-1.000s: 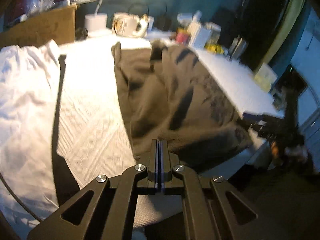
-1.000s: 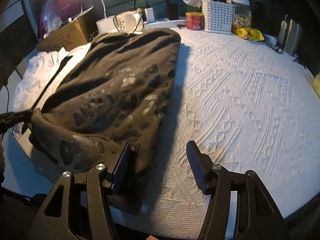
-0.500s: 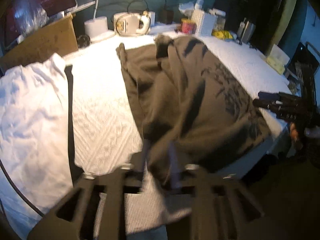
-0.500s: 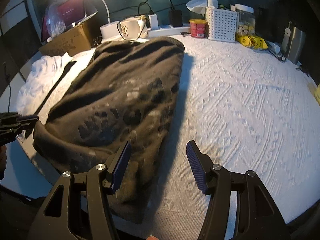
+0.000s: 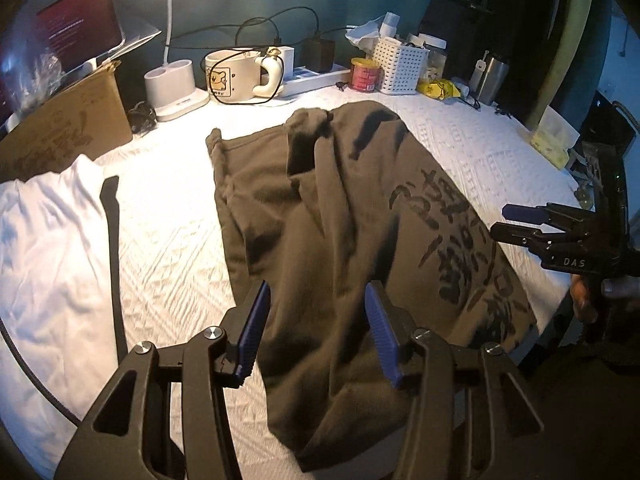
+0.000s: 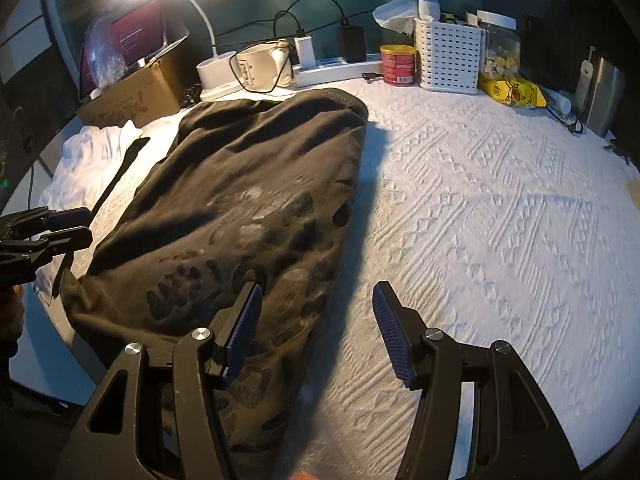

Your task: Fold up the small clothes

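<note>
Left wrist view: we note the white textured bedspread (image 5: 168, 240) covering the whole work surface, with the dark olive printed shirt (image 5: 320, 216) lying along its middle, folded lengthwise and hanging over the near edge. A crumpled white garment (image 5: 44, 248) lies at far left, a black strap (image 5: 112, 240) beside it. Along the back edge stand a cardboard box (image 5: 64, 132), a white perforated basket (image 5: 400, 66), a cream mug (image 5: 236, 76) and a red tin (image 5: 364, 74).

The left gripper (image 5: 316, 332) is opening; shirt fabric shows between its blue pads, but they are not pressing it (released). The right gripper (image 6: 316, 336) stands wide apart, holding nothing, over the shirt's right edge and bare bedspread.
</note>
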Demonstrator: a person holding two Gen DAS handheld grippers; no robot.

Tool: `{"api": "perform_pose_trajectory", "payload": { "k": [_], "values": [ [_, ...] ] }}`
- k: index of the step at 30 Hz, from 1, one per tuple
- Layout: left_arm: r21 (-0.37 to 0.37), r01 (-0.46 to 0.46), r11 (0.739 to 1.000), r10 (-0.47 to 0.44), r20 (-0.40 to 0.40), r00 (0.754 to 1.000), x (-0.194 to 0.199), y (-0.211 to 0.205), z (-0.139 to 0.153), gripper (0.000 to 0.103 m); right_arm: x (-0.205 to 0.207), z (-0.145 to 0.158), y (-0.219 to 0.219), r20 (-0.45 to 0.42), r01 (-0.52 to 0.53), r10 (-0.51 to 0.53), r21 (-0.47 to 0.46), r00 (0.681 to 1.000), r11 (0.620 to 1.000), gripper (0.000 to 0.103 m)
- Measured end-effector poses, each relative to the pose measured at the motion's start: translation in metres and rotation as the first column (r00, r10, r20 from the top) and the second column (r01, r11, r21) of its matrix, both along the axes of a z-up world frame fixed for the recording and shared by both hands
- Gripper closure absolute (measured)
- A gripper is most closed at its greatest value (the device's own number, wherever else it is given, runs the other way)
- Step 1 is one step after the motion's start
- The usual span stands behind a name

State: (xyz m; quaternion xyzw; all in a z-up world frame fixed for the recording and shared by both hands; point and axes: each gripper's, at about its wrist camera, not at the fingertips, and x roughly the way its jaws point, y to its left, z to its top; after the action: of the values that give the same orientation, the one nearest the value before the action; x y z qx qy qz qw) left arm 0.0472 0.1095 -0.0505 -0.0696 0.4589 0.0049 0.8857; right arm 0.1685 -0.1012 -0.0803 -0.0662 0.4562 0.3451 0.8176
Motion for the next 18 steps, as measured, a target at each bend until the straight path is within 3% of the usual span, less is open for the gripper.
{"api": "perform_pose_trajectory", "payload": {
  "k": [7,18],
  "values": [
    [-0.017,-0.004,1.000,0.005,0.017,1.000,0.019,0.004,0.009,0.054,0.021,0.002,0.000,-0.007,0.005,-0.004,0.009,1.000,1.000,0.042],
    [0.063,-0.036,0.997,0.033,0.041,0.999,0.071,0.017,0.006,0.054,0.053,0.004,0.004,0.001,-0.008,0.008,0.034,1.000,0.999,0.042]
  ]
}}
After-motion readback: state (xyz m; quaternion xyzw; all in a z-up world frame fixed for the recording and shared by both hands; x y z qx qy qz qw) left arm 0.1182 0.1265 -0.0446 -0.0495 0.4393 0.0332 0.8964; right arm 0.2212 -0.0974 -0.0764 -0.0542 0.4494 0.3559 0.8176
